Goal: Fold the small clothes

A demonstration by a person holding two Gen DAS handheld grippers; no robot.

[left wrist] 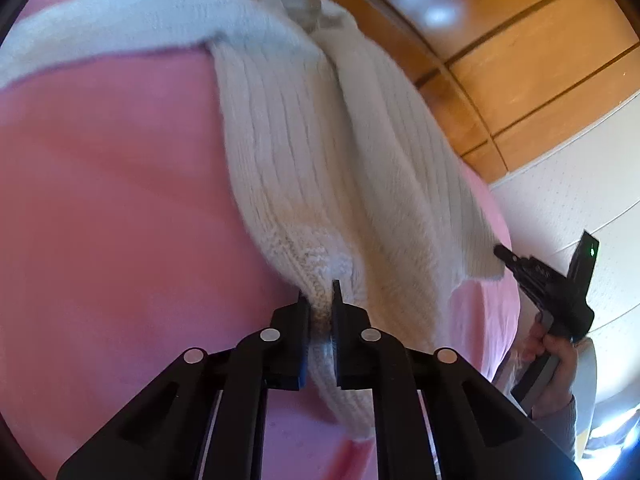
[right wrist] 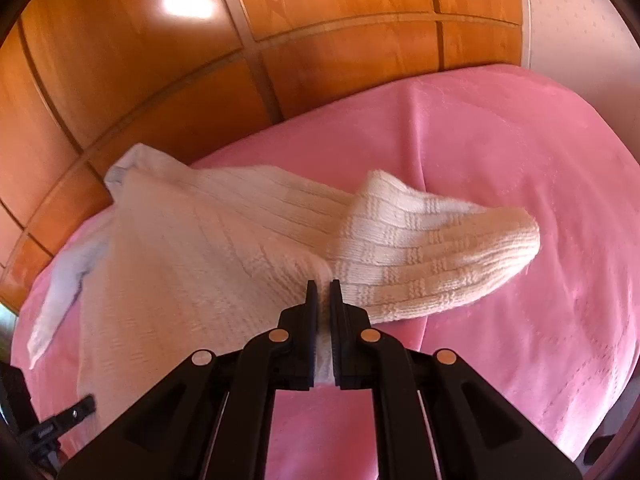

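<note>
In the left wrist view, the left claw (left wrist: pixel 320 300) is clamped on the hem of a white knit garment (left wrist: pixel 288 152) spread over the pink cover (left wrist: pixel 100 200), reaching its far edge; the right claw (left wrist: pixel 505 255) meets the knit's right edge. In the right wrist view, the right claw (right wrist: pixel 323 292) pinches the same knit (right wrist: pixel 192 248) beside a folded sleeve (right wrist: pixel 432 248). Soft, light and limp, it probably handles best by hems and corners.

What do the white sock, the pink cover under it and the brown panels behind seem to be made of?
White sock: a thick knit, probably cotton or wool; ribbed rows and a raised block pattern show.
Pink cover: soft matte cloth, perhaps fleece or velour; it creases and has a faint nap.
Brown panels: glossy varnished wood or wood-look laminate; grain and bright light reflections show.
</note>
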